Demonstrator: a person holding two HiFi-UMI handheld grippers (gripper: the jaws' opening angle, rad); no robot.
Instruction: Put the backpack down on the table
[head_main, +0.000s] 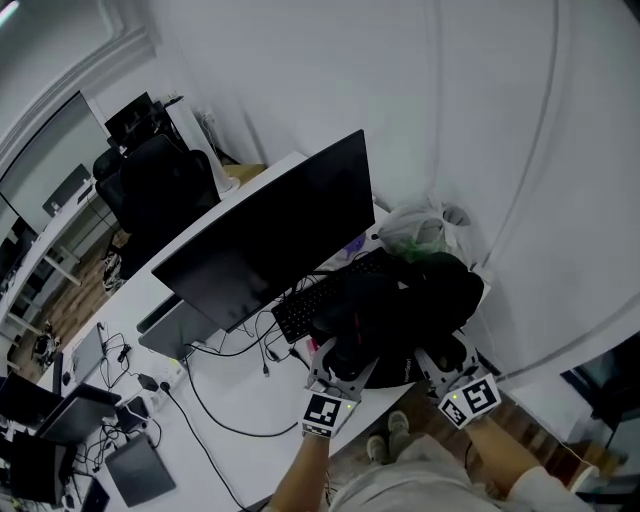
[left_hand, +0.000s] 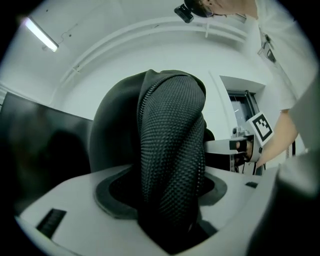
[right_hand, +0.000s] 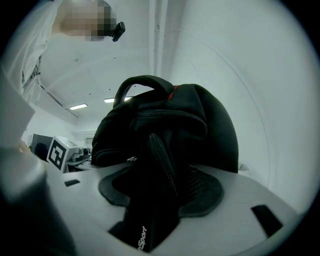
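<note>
Backpack (head_main: 400, 310) rests on the desk (head_main: 250, 420) at its near right end, left gripper (head_main: 345, 362) and right gripper (head_main: 442, 356) both spread, a strap (left_hand: 172, 150) loose between each pair of jaws.

Backpack (head_main: 415, 300) on table (head_main: 245, 405), perhaps over keyboard (head_main: 300, 306)

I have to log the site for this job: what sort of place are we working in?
Most likely an open-plan office: a white desk carries a large monitor and a keyboard, with office chairs and more screens at further desks beyond.
</note>
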